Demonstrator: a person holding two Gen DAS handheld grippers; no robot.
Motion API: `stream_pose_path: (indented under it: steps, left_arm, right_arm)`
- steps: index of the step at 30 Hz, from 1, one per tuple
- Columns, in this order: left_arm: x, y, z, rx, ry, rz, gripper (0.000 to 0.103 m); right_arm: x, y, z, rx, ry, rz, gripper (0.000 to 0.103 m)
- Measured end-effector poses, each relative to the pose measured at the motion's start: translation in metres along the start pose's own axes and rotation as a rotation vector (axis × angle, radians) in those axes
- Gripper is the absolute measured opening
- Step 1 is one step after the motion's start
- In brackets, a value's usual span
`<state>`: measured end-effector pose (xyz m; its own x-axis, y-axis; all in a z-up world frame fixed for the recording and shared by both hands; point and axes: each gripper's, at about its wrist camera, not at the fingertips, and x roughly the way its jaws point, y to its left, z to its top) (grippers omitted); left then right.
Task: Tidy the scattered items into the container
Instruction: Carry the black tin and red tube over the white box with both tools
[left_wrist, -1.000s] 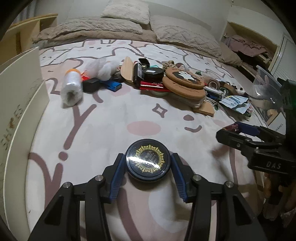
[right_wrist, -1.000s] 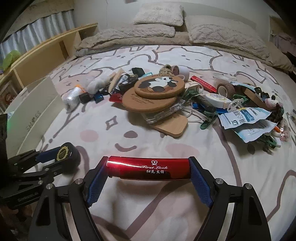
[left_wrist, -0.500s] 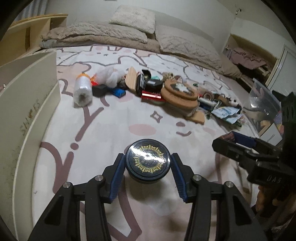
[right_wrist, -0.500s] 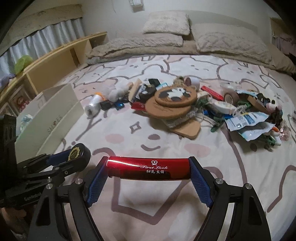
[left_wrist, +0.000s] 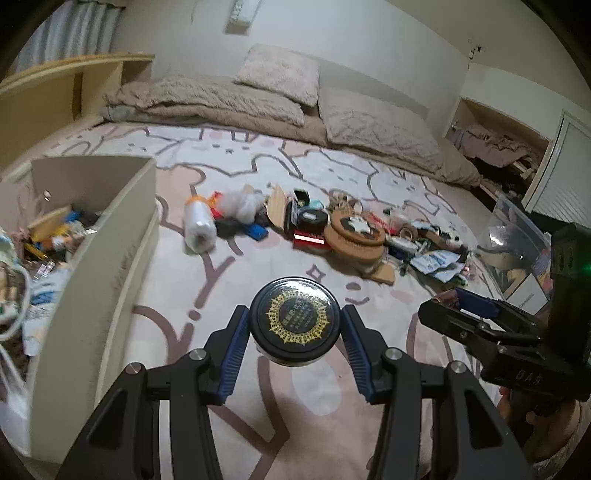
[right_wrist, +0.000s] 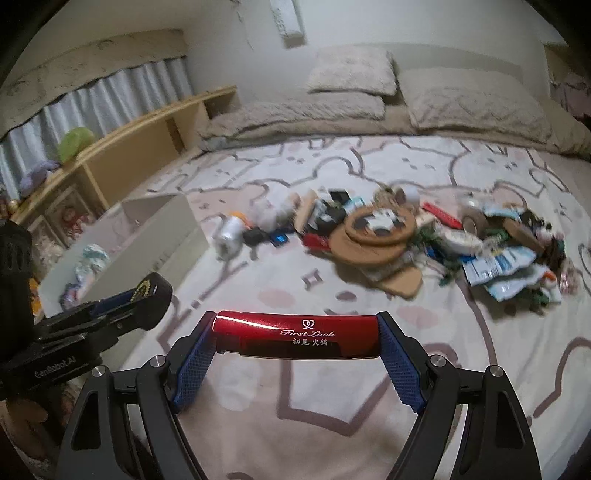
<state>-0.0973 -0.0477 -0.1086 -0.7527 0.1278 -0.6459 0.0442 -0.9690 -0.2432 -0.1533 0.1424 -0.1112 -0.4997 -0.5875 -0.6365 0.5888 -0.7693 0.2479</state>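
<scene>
While clamped between the blue pads of the left gripper (left_wrist: 294, 325), round black tin with gold sunburst lid (left_wrist: 294, 318) hangs clear above the patterned pink-and-white bedspread (left_wrist: 236, 280), pads pressing its sides. Likewise gripped, end to end, by the right gripper (right_wrist: 295, 334): glossy red rectangular case with white lettering (right_wrist: 295, 334), held crosswise and level above the bedspread. Both loads judged mid-carry, picked but not yet delivered. Off to the left, just beside the tin's path: open cream-coloured box (left_wrist: 136, 229), already part-filled with odds and ends, near wall standing between gripper and contents. Further out across the bed, well apart from both grippers: heap of unsorted clutter (left_wrist: 347, 236), with round cork coasters, a white roll with orange cap (left_wrist: 199, 221), paper packets.

Next move, as a judgement: swing left, lift over the box's near wall, lower, then spread the jaws to drop tin and case inside, one at a time to keep the grippers from colliding. Then back to the heap.
</scene>
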Motion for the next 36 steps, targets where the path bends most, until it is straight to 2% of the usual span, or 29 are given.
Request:
stream_pose_path:
  steps: [7,12,26,36]
  left_arm:
    - [-0.035,0.015,0.014,-0.012,-0.07,0.047,0.05]
    - [-0.059,0.026,0.021,-0.016,-0.117,0.076,0.05]
    - [-0.109,0.083,0.033,-0.075,-0.227,0.188,0.05]
    - [-0.131,0.141,0.028,-0.158,-0.251,0.282,0.05]
  right_arm:
    - [-0.021,0.028,0.022,-0.039,-0.085,0.077,0.084]
    - [-0.024,0.049,0.034,-0.067,-0.113,0.139,0.084]
    - [-0.014,0.109,0.065,-0.155,-0.136,0.245,0.084]
    - [0.01,0.15,0.072,-0.211,-0.102,0.31,0.084]
